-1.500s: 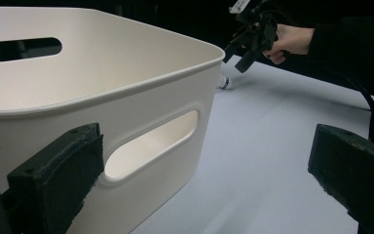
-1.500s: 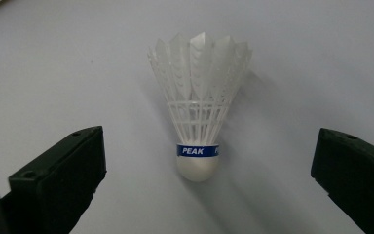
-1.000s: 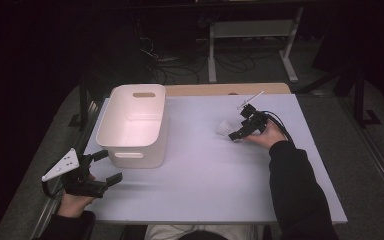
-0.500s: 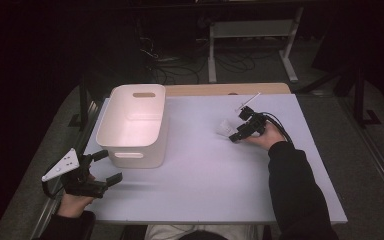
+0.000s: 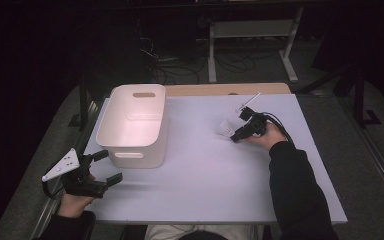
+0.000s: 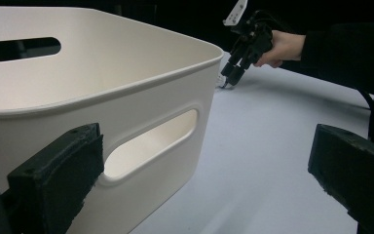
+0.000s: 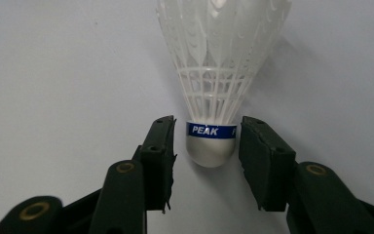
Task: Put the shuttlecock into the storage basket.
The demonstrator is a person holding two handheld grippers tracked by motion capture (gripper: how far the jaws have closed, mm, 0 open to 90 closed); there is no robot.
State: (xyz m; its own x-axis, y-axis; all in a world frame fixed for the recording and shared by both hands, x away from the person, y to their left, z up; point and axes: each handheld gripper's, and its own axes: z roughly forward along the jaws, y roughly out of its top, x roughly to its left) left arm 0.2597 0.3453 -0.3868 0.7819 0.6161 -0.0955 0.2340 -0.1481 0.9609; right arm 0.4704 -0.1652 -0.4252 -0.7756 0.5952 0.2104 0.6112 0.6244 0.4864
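Since a second ago the only change is at the right claw (image 7: pixel 205 161): its jaws have just been closing in on the cork end of a white shuttlecock (image 7: pixel 214 73), while both hands have kept their places. In the right gripper view the jaws flank the cork closely; the left one stands at the edge of the blue band, and a thin gap shows beside the right one, so the grip does not look fully made and nothing is clamped yet. The shuttlecock lies on its side on the pale worktop (image 5: pixel 205 180), toward the far right, feathers pointing away from the claw.

The left claw (image 5: pixel 105 167) rests at the near left corner, just beside the white bin (image 5: pixel 130 125), jaws wide apart and holding nothing; in its own view the bin's handle slot sits straight ahead.

The step in hand looks like picking up the shuttlecock. The next move calls for finishing the squeeze on the cork rather than the feathers, then lifting clear, probably toward the bin, which stands well apart to the left.

The blue band around the cork reads "PEAK" in white, followed by a letter that looks like an F before the jaw hides the rest.
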